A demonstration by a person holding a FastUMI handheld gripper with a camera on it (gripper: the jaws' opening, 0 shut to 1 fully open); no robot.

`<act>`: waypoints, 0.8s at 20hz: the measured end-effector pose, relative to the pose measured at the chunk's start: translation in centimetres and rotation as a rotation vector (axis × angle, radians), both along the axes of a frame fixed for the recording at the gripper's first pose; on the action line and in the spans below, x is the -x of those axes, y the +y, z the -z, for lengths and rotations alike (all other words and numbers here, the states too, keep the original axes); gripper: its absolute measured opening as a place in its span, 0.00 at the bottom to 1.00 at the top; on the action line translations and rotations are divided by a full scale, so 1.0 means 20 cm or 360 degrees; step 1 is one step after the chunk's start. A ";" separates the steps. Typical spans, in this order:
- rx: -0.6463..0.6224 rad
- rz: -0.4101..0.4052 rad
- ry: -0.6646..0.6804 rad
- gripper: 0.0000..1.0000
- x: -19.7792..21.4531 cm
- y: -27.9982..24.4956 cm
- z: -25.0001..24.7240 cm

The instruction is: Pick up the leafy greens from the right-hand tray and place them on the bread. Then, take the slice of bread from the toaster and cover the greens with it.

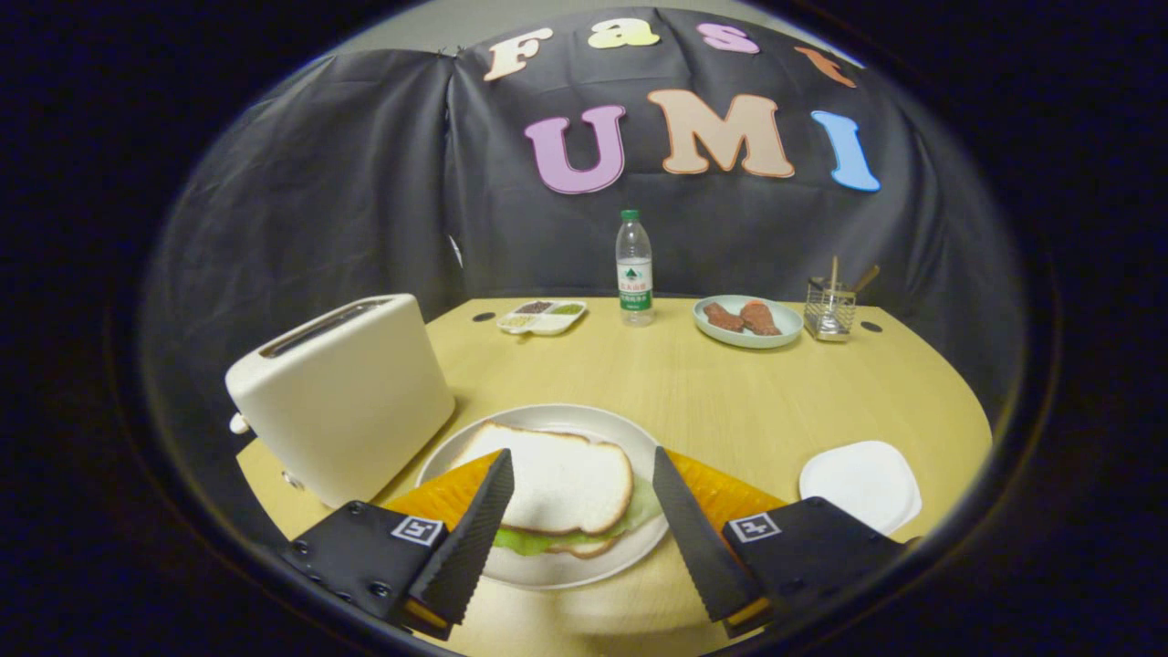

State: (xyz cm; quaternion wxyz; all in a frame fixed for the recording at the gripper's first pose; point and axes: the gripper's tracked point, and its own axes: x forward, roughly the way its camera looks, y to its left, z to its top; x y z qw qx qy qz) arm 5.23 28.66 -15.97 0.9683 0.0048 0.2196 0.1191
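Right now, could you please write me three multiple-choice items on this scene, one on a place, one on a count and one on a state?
1. Where is the water bottle?
A. On the plate with the sandwich
B. At the far side of the table, between the divided dish and the plate of meat
C. On the toaster

2. How many bread slices show in the sandwich?
A. Two
B. None
C. Five

3. What state is the gripper in?
A. Shut on the bottle
B. Shut on the toaster
C. Open, holding nothing

Answers: 1 B, it stands upright by the back wall between those dishes. 2 A, a top slice and a lower crust edge show, with greens between. 3 C, the fingers stand apart on either side of the sandwich.
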 end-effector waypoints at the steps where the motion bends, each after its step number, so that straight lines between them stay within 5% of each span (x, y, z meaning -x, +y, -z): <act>1: -0.0022 -0.0016 -0.0032 0.97 -0.01 0.00 -0.06; 16: -0.0270 -0.0001 -0.0422 0.97 -0.19 -0.43 -0.63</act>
